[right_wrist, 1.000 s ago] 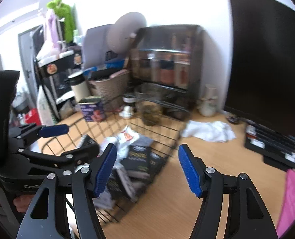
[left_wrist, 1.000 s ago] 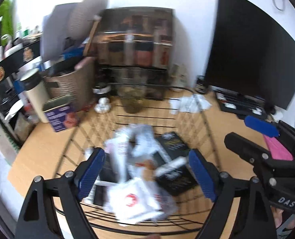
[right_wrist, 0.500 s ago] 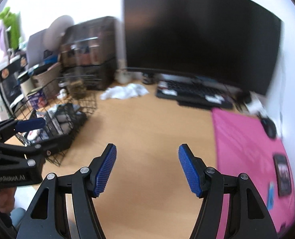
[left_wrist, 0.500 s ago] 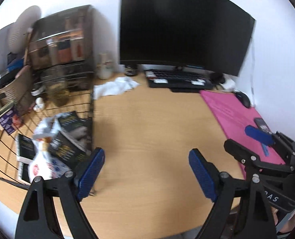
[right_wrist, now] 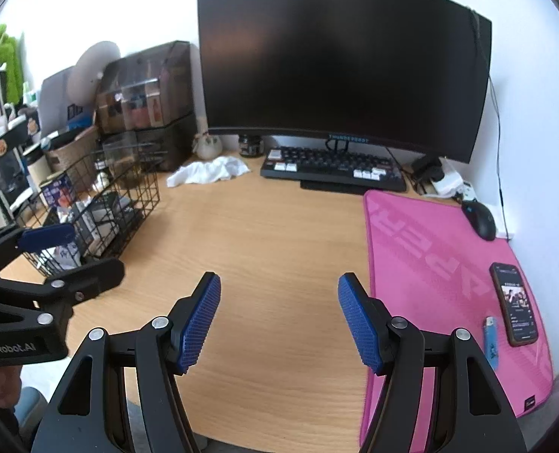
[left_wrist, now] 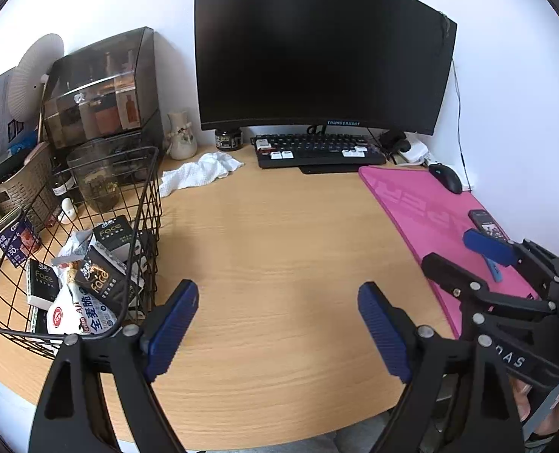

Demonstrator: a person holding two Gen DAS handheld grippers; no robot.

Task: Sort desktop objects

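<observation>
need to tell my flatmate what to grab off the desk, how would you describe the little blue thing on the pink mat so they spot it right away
Start at the pink mat on the right side of the desk, in front of the monitor. Near its front right corner lies a phone, face up. The blue lighter lies just left of the phone's near end: small, slim and bright blue, unlike the dark phone and the black mouse further back.

— Legible anywhere? "THUNDEROBOT" on the monitor bezel (left_wrist: 343, 123); "Face" on black boxes (left_wrist: 114, 232) in the wire basket (left_wrist: 149, 188).

— Also "GenRobot.AI" on the left gripper (right_wrist: 68, 253) body (white lettering).
</observation>
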